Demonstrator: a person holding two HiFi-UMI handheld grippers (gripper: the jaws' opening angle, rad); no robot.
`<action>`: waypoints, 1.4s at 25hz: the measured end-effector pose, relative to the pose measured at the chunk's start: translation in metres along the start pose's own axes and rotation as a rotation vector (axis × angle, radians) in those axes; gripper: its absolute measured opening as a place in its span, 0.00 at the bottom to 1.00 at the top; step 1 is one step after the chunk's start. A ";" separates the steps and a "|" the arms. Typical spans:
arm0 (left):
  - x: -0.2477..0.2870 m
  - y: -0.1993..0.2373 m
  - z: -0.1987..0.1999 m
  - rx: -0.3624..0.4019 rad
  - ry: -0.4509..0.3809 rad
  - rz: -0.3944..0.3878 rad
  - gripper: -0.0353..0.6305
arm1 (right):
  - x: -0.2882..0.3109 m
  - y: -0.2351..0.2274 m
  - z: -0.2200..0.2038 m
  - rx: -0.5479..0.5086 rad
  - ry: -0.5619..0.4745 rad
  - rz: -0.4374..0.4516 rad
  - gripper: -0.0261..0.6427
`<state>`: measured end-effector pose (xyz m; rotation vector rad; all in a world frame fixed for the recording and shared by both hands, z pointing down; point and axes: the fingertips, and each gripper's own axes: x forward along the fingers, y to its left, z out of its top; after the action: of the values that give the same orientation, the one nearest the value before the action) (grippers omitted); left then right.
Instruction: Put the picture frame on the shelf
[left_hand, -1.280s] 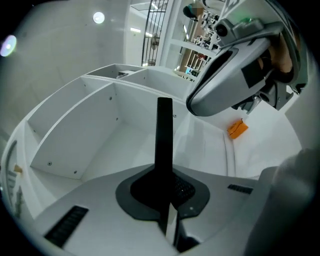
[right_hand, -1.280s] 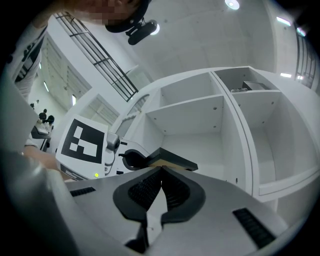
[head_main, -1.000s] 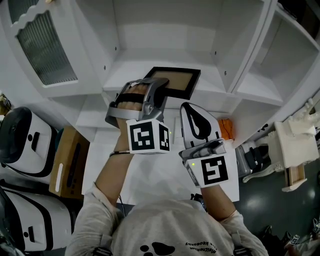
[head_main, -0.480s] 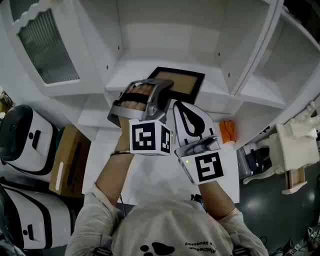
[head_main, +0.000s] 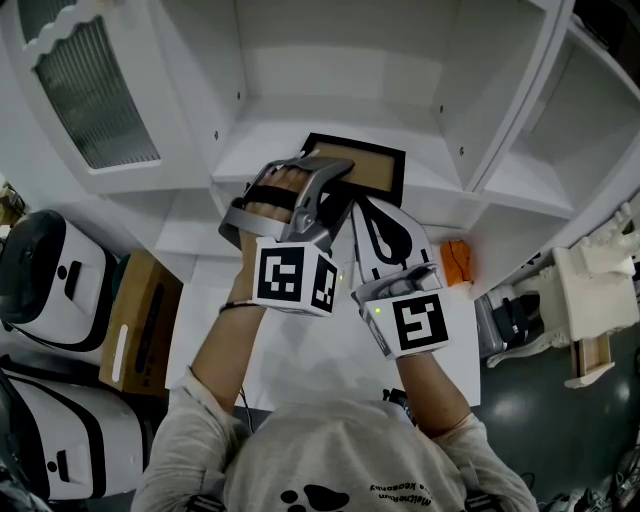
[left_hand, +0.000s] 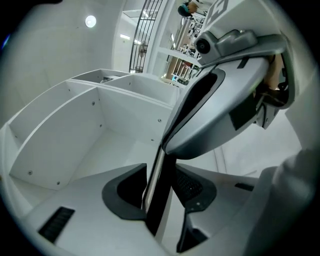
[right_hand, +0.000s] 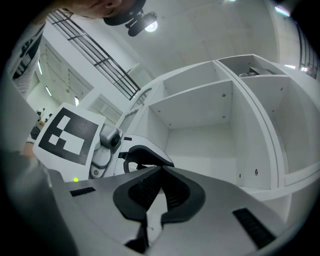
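Observation:
The picture frame (head_main: 362, 166), black-edged with a brown panel, rests on the white shelf (head_main: 250, 150) of the cabinet. My left gripper (head_main: 335, 176) reaches to the frame's left edge. In the left gripper view the frame's thin dark edge (left_hand: 156, 192) stands between the jaws, which are opening, with a gap showing beside the right pad (left_hand: 189, 186). My right gripper (head_main: 366, 206) sits close beside the left one, just short of the frame's near edge. Its jaws (right_hand: 160, 172) are shut with nothing between them.
A cabinet door with ribbed glass (head_main: 90, 90) stands open at the upper left. An orange object (head_main: 455, 262) lies on the lower ledge at right. A cardboard box (head_main: 140, 325) and white cases (head_main: 40, 270) sit at left; a wooden model (head_main: 585, 290) at right.
The right gripper has moved left and forward until it sits against the left gripper. The left gripper and the frame have shifted only slightly on the shelf.

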<state>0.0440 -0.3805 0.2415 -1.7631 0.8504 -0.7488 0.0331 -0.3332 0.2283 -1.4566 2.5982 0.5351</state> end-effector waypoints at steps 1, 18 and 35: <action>0.000 0.000 0.000 -0.002 -0.004 -0.001 0.26 | 0.001 -0.001 -0.001 -0.005 0.004 -0.003 0.09; -0.023 0.006 -0.002 -0.208 -0.119 0.011 0.30 | 0.013 -0.016 -0.016 -0.032 0.017 -0.059 0.09; -0.025 0.010 -0.023 -0.660 -0.154 0.066 0.08 | 0.021 -0.027 -0.020 -0.018 0.029 -0.094 0.09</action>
<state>0.0096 -0.3741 0.2365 -2.3175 1.1239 -0.2871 0.0462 -0.3699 0.2343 -1.5943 2.5375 0.5305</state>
